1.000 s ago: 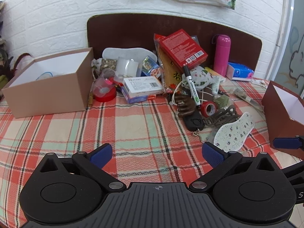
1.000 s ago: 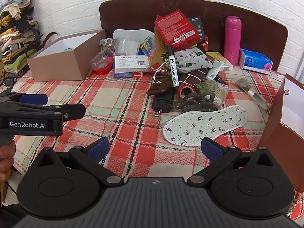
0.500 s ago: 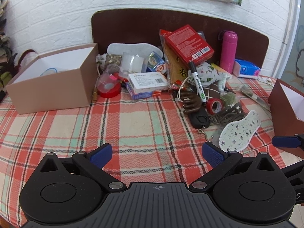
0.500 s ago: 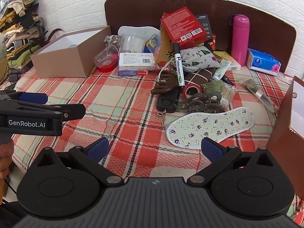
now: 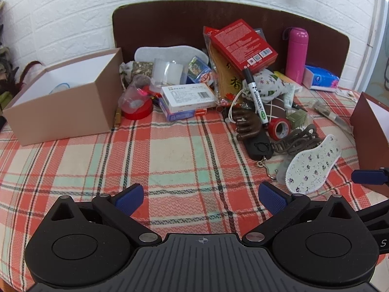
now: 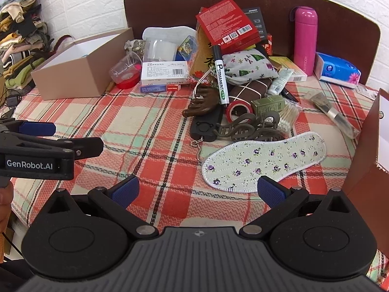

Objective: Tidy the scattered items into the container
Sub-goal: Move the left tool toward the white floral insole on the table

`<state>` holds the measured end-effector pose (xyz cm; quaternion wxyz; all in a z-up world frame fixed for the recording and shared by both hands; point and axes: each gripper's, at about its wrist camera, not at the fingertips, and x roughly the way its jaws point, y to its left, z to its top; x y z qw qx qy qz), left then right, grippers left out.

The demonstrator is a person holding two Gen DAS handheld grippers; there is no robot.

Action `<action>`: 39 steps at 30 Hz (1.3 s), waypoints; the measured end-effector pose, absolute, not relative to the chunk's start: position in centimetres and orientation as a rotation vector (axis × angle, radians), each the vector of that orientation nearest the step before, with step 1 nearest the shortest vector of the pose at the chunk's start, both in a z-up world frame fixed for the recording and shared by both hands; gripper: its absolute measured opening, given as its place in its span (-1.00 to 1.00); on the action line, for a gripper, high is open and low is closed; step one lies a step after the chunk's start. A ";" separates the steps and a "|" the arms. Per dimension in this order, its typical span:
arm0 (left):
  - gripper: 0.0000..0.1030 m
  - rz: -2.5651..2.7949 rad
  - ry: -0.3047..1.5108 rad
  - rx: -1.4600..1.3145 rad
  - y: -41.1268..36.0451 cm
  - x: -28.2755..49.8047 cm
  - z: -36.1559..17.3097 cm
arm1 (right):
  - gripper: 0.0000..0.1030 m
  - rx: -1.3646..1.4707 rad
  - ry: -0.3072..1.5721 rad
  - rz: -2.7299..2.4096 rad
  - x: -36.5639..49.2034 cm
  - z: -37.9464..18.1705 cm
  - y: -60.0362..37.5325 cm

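A heap of small items lies at the back of the plaid tablecloth: a red box point(image 5: 243, 45), a black permanent marker point(image 5: 256, 97), a white medicine box point(image 5: 188, 95), a red tape roll point(image 5: 279, 128), a brown hair claw point(image 6: 245, 127) and a flowered insole point(image 6: 265, 161). An open tan cardboard box point(image 5: 60, 99) stands at the left. My left gripper point(image 5: 199, 198) is open over bare cloth, well short of the heap. My right gripper point(image 6: 198, 191) is open too, with the insole just beyond its right finger. Neither holds anything.
A brown box point(image 5: 372, 141) with a white inside stands at the right table edge. A pink flask point(image 6: 305, 40) and a blue tissue pack point(image 6: 338, 70) stand at the back right. Folded clothes point(image 6: 19, 36) pile up beyond the table's left side. A dark headboard point(image 5: 170, 29) backs the table.
Both grippers have moved forward and a little to the left toward the heap, so the items look larger. Their jaws stay wide open and nothing on the table has moved.
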<state>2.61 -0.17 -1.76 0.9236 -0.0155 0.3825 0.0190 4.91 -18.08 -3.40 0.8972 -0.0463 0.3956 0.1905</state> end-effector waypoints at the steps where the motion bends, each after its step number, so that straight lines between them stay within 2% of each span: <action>1: 1.00 0.039 0.787 -0.033 -0.1 2.7 -1.8 | 0.99 -0.098 0.822 0.394 5.0 -3.4 -18.0; 39: 1.00 0.040 0.825 -0.058 0.9 4.1 -3.0 | 0.99 -0.101 0.865 0.392 6.5 -4.3 -16.5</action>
